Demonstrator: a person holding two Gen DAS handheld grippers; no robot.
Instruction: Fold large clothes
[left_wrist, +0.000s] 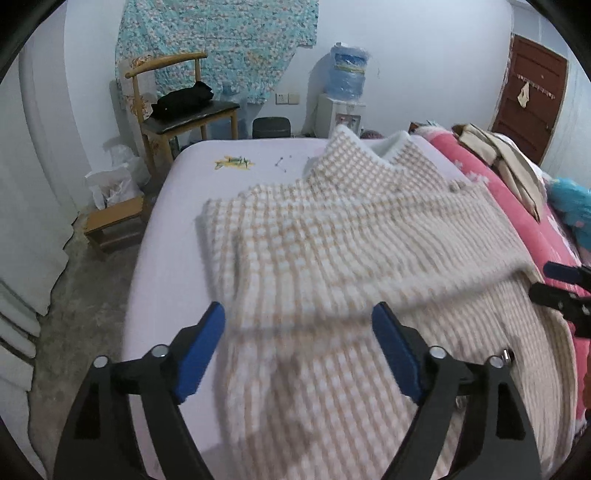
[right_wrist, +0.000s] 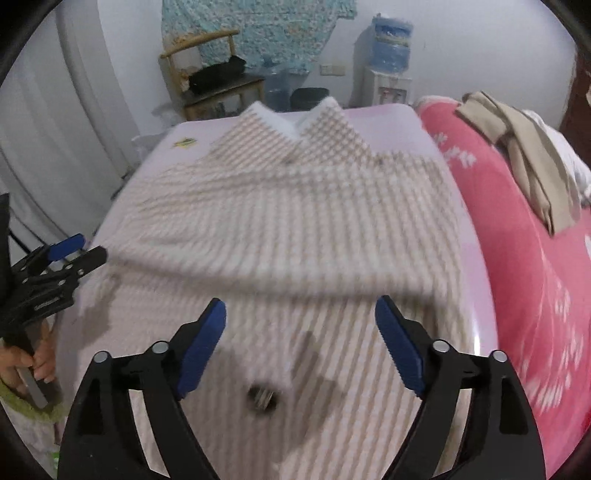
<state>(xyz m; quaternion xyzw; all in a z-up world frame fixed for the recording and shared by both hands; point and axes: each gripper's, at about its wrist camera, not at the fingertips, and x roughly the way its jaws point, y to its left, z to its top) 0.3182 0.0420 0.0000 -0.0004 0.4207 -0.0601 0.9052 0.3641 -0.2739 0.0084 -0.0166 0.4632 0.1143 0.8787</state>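
- Pale lilac bed (left_wrist: 166, 236) filled the room's middle, with a wooden chair (left_wrist: 173, 110) and a water dispenser (left_wrist: 345, 99) against the far wall.
- On it lay the checked fleece coat (left_wrist: 332, 236), collar toward the wall, one side panel already laid across its body; its edge looked blurred.
- Left gripper (left_wrist: 298, 345) and right gripper (right_wrist: 300, 341) both stood with jaws wide apart above the near hem, nothing between the pads.
- By my judgement one fold was done; the other side and the lengthwise fold remained.
- A pink blanket (right_wrist: 524, 236) lay alongside.
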